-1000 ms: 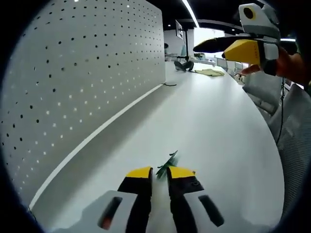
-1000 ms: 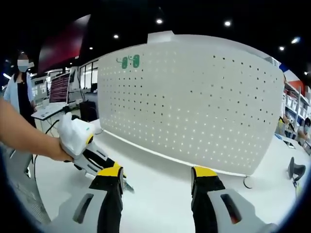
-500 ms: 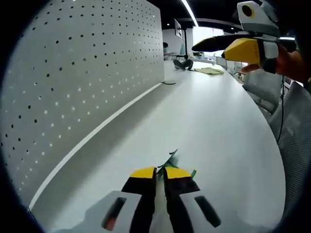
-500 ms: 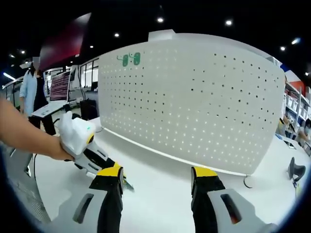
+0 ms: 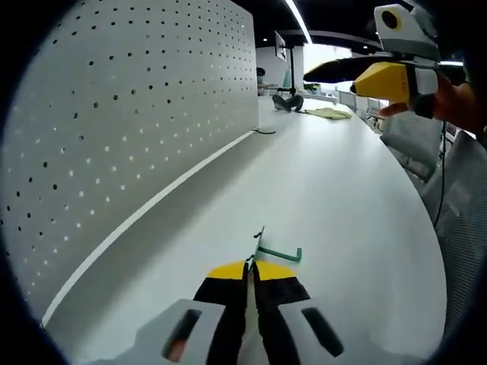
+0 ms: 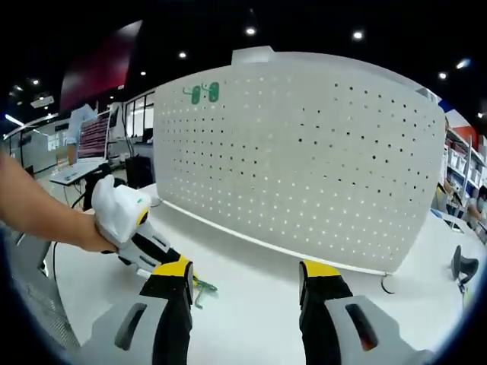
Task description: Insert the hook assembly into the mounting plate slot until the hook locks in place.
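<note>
Gripping green hook (image 5: pixel 278 253) in closed left gripper (image 5: pixel 249 268) | right gripper (image 6: pixel 247 274) wide open (empty) | pegboard (image 6: pixel 304 160) upright behind table (image 5: pixel 335 190)

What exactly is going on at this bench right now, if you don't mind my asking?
A person is working with a handheld gripper in each hand at a white table in front of a perforated white board. The left gripper is shut on a small green hook, held just above the tabletop. The right gripper is open and empty, facing the board. Two green pieces sit near the board's upper left. The hook is not yet in the board.
</note>
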Tool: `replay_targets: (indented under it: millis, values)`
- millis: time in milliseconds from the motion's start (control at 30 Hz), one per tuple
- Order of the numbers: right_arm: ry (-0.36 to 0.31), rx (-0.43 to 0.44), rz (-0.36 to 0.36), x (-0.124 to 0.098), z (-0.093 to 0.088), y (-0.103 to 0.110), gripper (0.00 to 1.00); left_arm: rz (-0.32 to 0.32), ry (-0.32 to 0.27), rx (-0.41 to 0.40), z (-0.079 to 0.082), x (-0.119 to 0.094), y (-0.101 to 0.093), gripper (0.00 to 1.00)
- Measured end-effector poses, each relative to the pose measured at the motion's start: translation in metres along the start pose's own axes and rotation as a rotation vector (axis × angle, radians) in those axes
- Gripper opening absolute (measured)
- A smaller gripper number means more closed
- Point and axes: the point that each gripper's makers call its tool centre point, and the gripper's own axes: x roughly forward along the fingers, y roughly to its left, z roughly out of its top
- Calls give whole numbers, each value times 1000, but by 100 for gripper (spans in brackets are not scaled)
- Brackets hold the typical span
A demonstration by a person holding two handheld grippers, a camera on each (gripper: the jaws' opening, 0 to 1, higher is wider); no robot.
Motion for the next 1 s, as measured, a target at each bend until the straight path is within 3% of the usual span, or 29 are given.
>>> replay_targets:
  millis: [533,1000]
  values:
    - [-24,1,10,-6,7,2,56,-8,-28,-80,6,-16,0,2]
    - [-70,-9,37,-15,27,12,53,1,-136,-99,38,-58,-5,2]
